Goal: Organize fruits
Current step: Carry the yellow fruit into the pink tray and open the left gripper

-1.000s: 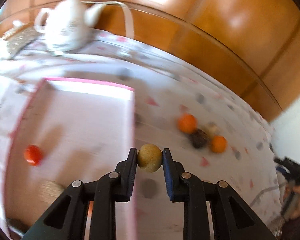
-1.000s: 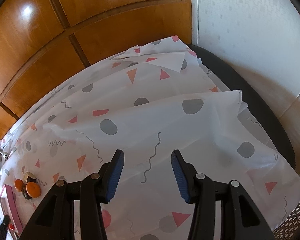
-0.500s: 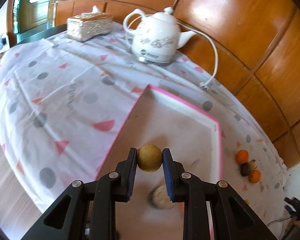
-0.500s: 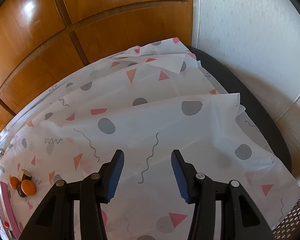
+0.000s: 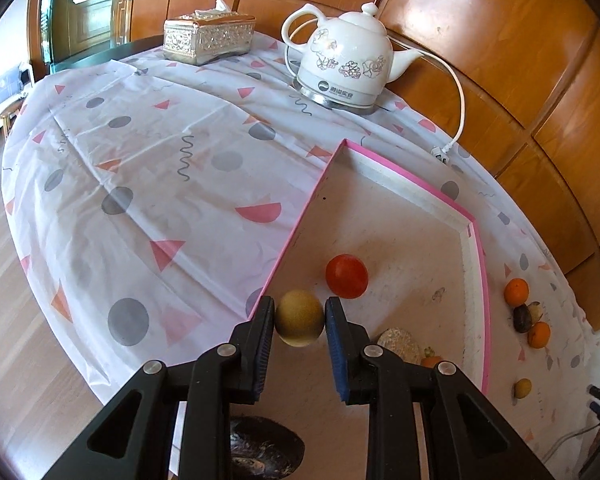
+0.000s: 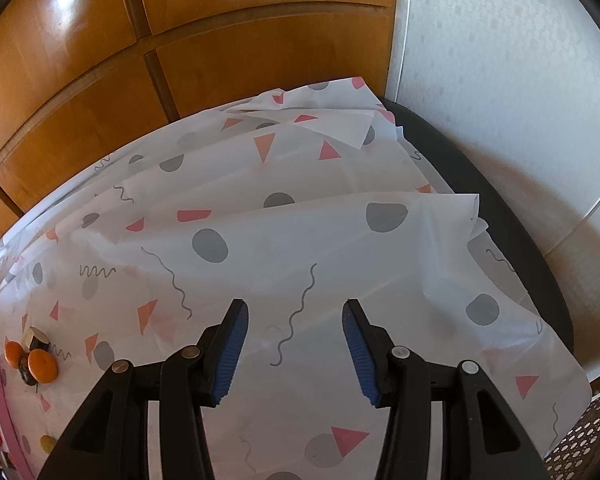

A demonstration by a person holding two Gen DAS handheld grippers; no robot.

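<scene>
1. The left gripper (image 5: 300,317) pinches a round yellowish-tan fruit (image 5: 299,317) between its blue pads, one pad pressed on each side of it.
2. That fruit hangs over the near left part of the pink-rimmed tray (image 5: 418,183), just inside the tray's left edge and clear of its floor.
3. Just beyond the held fruit, a red-orange fruit (image 5: 347,276) lies on the tray floor.
4. A pale, rough-skinned fruit (image 5: 399,345) sits in the tray behind the right finger, with a bit of something orange beside it; most of it is hidden, so I cannot say what it is.
5. A dark, mottled fruit (image 5: 266,446) shows between the gripper's arms at the bottom of the left wrist view.
6. On the patterned tablecloth (image 5: 160,184), right of the tray, two small oranges (image 5: 516,291) sit close around a dark fruit (image 5: 522,319), and a small yellow fruit (image 5: 523,388) lies apart from them, nearer the camera.
7. A white flowered kettle (image 5: 346,60) stands on its base at the far side of the table, its cord trailing to the right, and a silver tissue box (image 5: 209,37) stands left of it.
8. The right gripper (image 6: 296,330) hangs over a bare stretch of cloth with its jaws spread and nothing between them.
9. From that side the orange cluster (image 6: 40,364) shows at the far left, beside the tray's pink edge.
</scene>
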